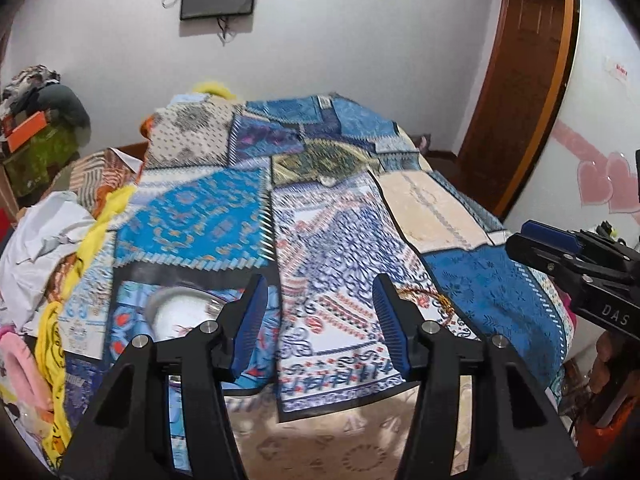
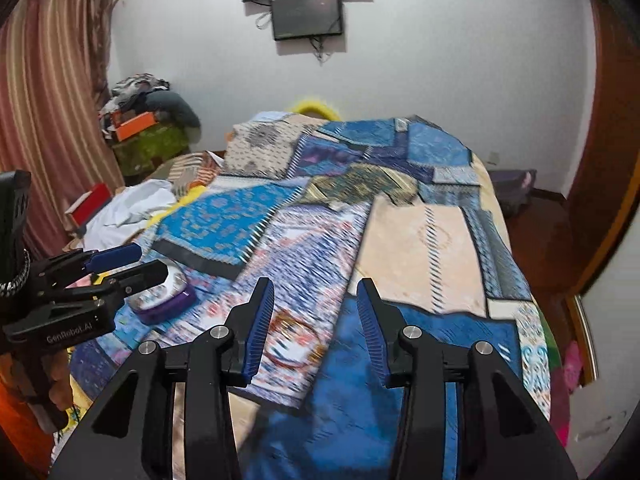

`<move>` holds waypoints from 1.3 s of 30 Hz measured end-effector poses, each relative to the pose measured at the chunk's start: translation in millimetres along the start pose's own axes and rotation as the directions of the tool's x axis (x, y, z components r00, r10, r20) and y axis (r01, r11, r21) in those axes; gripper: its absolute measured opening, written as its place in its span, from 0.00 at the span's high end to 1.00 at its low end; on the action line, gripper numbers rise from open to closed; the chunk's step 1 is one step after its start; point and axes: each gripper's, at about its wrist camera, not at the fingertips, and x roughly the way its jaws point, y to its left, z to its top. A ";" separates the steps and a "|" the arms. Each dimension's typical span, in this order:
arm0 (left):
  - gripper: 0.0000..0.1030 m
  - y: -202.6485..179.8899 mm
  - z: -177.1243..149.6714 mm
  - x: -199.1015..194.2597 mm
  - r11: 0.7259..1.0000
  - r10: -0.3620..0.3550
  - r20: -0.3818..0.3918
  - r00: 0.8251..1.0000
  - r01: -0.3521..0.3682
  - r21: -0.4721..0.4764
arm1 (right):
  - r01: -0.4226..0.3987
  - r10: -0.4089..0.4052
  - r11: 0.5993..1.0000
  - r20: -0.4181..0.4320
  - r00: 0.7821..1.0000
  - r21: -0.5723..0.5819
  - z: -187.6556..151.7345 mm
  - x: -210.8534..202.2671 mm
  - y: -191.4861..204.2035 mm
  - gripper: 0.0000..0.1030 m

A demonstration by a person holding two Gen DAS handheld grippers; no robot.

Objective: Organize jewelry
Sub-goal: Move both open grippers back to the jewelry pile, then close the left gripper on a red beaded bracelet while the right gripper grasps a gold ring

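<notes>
Red and gold bangles (image 2: 292,340) lie on the patterned bed cover, just past the right gripper (image 2: 314,282) and nearer its left finger. That gripper is open with nothing between its pads. In the left wrist view a thin red and gold bracelet (image 1: 426,295) shows just right of the left gripper (image 1: 321,280), which is open and holds nothing. A small round jewelry box (image 2: 164,296) with a purple base and pale patterned top sits at the left, below the left gripper (image 2: 150,262). The box (image 1: 180,312) is partly hidden behind a finger. The right gripper (image 1: 520,238) enters from the right.
A blue patchwork cover (image 1: 328,200) spreads over the bed. White cloth (image 1: 44,232) and yellow fabric (image 1: 52,344) pile up at its left side. The bed edge (image 2: 532,320) drops away at the right toward a wooden door (image 1: 516,80). A hand (image 1: 608,360) holds the right gripper.
</notes>
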 end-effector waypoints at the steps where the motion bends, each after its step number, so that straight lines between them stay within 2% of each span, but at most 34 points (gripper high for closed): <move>1: 0.48 -3.3 -1.7 5.4 1.000 -0.005 -0.014 1.000 0.005 0.002 | 0.003 -0.003 1.000 -0.007 1.000 0.009 -2.7 0.2 -4.0 0.62; 11: 0.48 -25.4 -21.5 56.0 0.999 -0.039 -0.146 0.989 0.043 0.019 | 0.002 0.005 0.998 -0.103 0.995 0.069 -31.5 18.9 -32.7 0.62; 20: 0.49 -35.2 -19.2 82.6 0.998 -0.058 -0.174 0.983 0.064 0.028 | -0.022 0.033 0.996 -0.137 0.990 0.081 -38.4 35.4 -38.1 0.62; 23: 0.57 -39.7 -17.3 88.6 0.997 -0.063 -0.171 0.983 0.071 0.040 | -0.030 0.041 0.996 -0.140 0.989 0.083 -38.7 38.8 -38.1 0.62; 30: 0.93 -53.7 -20.4 99.0 0.993 -0.076 -0.164 0.984 0.088 0.072 | -0.035 0.048 0.995 -0.151 0.987 0.088 -40.0 44.4 -39.4 0.62; 36: 0.94 -51.9 -15.8 94.6 0.993 -0.096 -0.160 0.982 0.105 0.049 | -0.039 0.052 0.996 -0.153 0.987 0.085 -39.3 43.2 -37.9 0.62; 39: 0.94 -47.7 -9.8 81.6 0.994 -0.100 -0.122 0.987 0.104 0.034 | -0.042 0.053 0.996 -0.150 0.987 0.077 -36.5 43.2 -35.0 0.62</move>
